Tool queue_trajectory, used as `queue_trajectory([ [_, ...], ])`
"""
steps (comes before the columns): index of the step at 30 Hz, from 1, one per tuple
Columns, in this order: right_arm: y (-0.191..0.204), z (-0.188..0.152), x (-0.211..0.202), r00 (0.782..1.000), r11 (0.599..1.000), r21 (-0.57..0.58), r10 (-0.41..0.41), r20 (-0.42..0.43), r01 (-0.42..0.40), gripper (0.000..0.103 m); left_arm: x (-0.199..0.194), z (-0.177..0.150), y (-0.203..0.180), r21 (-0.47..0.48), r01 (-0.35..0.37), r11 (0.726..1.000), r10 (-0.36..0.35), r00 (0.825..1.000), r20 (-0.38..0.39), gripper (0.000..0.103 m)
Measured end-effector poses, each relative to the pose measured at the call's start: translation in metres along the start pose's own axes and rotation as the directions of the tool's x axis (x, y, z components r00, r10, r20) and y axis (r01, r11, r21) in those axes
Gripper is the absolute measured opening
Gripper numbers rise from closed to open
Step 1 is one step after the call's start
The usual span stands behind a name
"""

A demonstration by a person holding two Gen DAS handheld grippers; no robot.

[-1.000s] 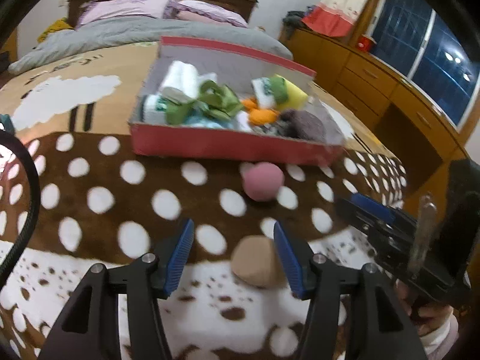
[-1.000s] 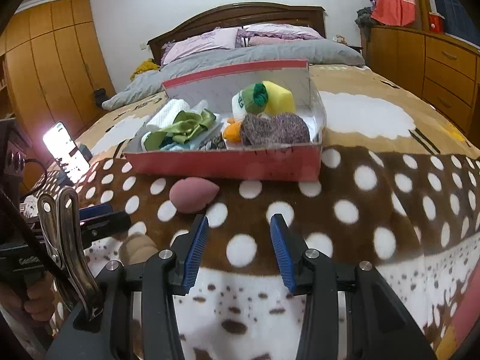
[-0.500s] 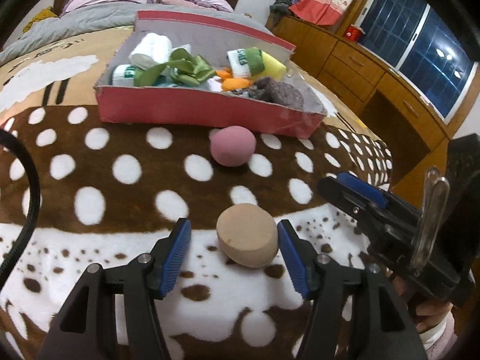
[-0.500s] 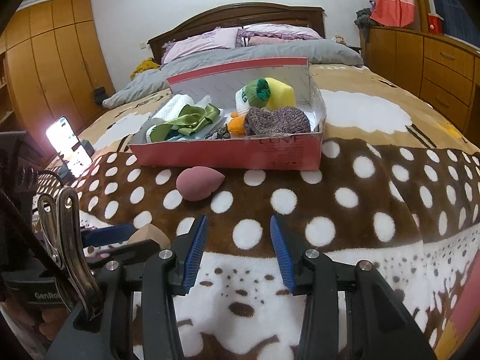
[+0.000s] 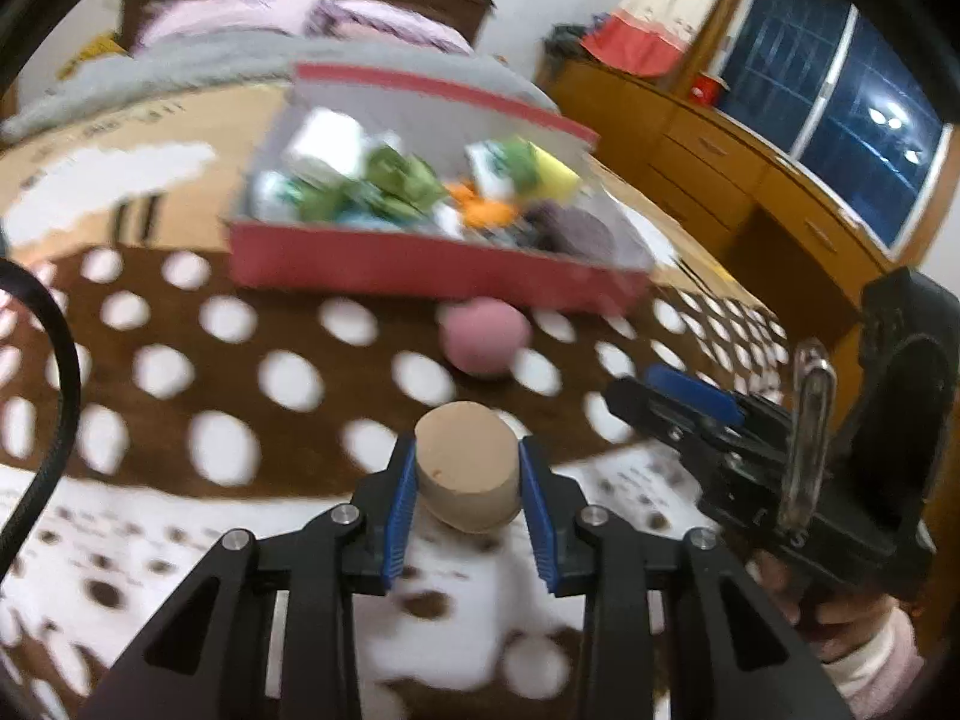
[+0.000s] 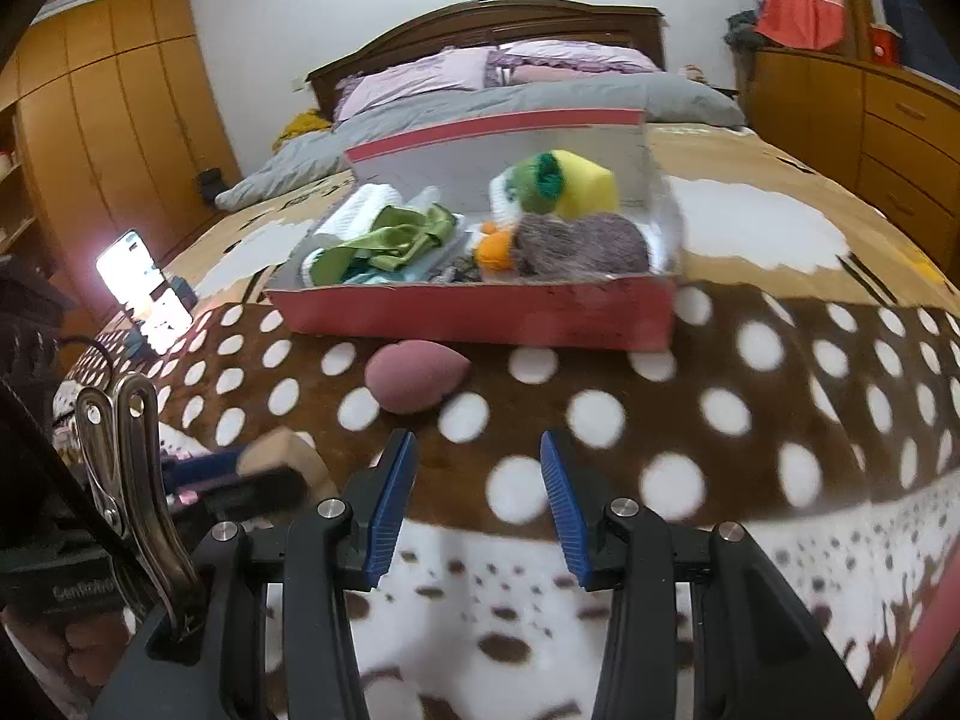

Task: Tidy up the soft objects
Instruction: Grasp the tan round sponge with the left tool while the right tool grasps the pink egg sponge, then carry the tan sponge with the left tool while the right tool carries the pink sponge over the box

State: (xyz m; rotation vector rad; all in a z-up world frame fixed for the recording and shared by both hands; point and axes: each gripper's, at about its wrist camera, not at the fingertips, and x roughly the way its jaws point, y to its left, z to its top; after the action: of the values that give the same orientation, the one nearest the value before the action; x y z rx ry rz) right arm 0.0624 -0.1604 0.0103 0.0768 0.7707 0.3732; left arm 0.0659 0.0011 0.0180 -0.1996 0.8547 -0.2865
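Note:
My left gripper is shut on a tan makeup sponge and holds it just above the spotted blanket; the sponge also shows in the right wrist view. A pink egg-shaped sponge lies on the blanket just in front of the red box. The box holds several soft things: green cloth, a grey knit piece, a yellow sponge. My right gripper is open and empty, low over the blanket, right of the left gripper.
The brown white-spotted blanket covers the bed. Pillows and a headboard lie behind the box. Wooden drawers stand to the right. A lit phone stands at the bed's left edge.
My left gripper has closed on the tan sponge and lifted it slightly. The right gripper has stayed open and shifted a little toward the box.

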Motion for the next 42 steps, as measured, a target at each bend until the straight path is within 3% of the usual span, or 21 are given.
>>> queue_trajectory([
  [5,0.01,0.01,0.018,0.999,0.999,-0.014,0.043,-0.025,-0.043,0.044,-0.008,0.008,0.027,-0.07,-0.083,0.994,0.086,0.995,0.044,0.034],
  [12,0.022,0.022,0.049,0.998,0.999,-0.013,0.048,-0.034,-0.048,0.05,-0.005,0.009,0.051,-0.145,-0.087,0.986,0.093,0.995,0.037,0.034],
  [26,0.024,0.024,0.085,0.996,1.0,0.007,0.007,-0.093,-0.007,0.05,0.004,0.008,0.051,-0.149,-0.08,0.986,0.082,0.997,0.013,0.034],
  [32,0.027,0.022,0.084,0.996,0.999,-0.009,-0.034,-0.083,0.033,0.042,0.004,0.009,0.051,-0.15,-0.084,0.985,0.087,0.996,0.012,0.034],
  [42,0.029,0.018,0.051,0.999,0.999,-0.034,0.017,-0.048,-0.019,0.041,-0.001,0.014,0.046,-0.145,-0.094,0.985,0.098,0.995,0.022,0.034],
])
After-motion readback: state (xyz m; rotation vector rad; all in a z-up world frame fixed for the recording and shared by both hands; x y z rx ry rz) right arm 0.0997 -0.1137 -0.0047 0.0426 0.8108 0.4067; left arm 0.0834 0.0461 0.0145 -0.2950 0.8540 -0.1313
